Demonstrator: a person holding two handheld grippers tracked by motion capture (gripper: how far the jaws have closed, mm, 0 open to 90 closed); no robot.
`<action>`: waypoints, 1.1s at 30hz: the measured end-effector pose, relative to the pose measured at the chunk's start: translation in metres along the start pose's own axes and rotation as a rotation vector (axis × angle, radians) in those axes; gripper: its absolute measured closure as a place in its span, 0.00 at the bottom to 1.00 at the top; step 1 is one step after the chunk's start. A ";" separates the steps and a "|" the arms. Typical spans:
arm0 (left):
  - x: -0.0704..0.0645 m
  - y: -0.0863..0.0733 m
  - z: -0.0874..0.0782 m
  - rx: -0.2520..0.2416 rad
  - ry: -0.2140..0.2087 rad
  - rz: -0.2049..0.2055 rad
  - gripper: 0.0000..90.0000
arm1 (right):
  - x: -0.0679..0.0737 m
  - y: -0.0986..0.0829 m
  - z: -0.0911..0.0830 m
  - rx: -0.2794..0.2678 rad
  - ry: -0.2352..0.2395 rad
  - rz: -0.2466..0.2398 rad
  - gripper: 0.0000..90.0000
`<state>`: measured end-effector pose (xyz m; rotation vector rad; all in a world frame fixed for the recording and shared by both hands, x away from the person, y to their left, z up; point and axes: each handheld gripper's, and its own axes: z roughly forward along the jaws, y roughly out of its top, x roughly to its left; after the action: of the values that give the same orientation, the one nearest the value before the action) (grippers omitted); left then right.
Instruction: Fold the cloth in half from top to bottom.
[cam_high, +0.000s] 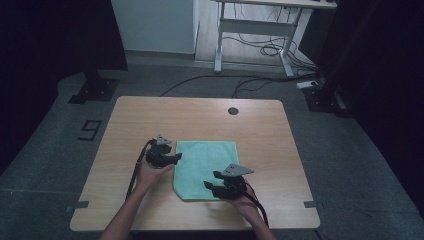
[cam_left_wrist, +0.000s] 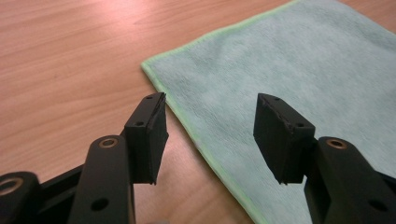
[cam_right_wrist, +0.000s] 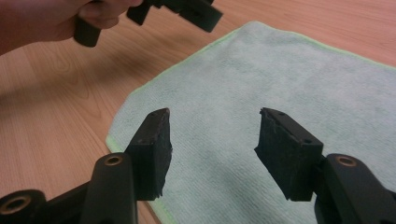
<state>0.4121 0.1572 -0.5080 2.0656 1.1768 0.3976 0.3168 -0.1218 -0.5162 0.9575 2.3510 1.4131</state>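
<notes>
A green cloth (cam_high: 206, 169) lies flat on the wooden table (cam_high: 260, 130), between the two grippers. The left gripper (cam_left_wrist: 210, 135) hovers spread over the cloth's left edge, empty. The right gripper (cam_right_wrist: 212, 149) hangs spread and empty above its near right corner.

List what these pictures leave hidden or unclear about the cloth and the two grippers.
- Green cloth: in the high view the right gripper covers its near right corner.
- Cloth in the left gripper view: its far and right edges are cut off by the frame.
- Left gripper in the right gripper view: cut off by the top edge.
- Whether either gripper touches the cloth: the pictures don't settle it.
- Dark round spot on the table: too small to identify.
</notes>
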 end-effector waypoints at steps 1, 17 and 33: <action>0.001 0.002 0.002 -0.001 -0.002 -0.005 0.49 | 0.001 0.000 0.001 0.004 0.001 -0.004 0.49; 0.028 0.024 0.040 0.041 0.022 -0.005 0.52 | 0.005 -0.003 0.005 0.017 -0.001 -0.023 0.49; 0.035 0.026 0.062 0.094 0.049 0.043 0.64 | 0.006 -0.002 -0.003 0.000 -0.010 -0.038 0.49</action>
<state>0.4827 0.1517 -0.5349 2.1767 1.2021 0.4234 0.3098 -0.1209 -0.5158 0.9133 2.3492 1.3913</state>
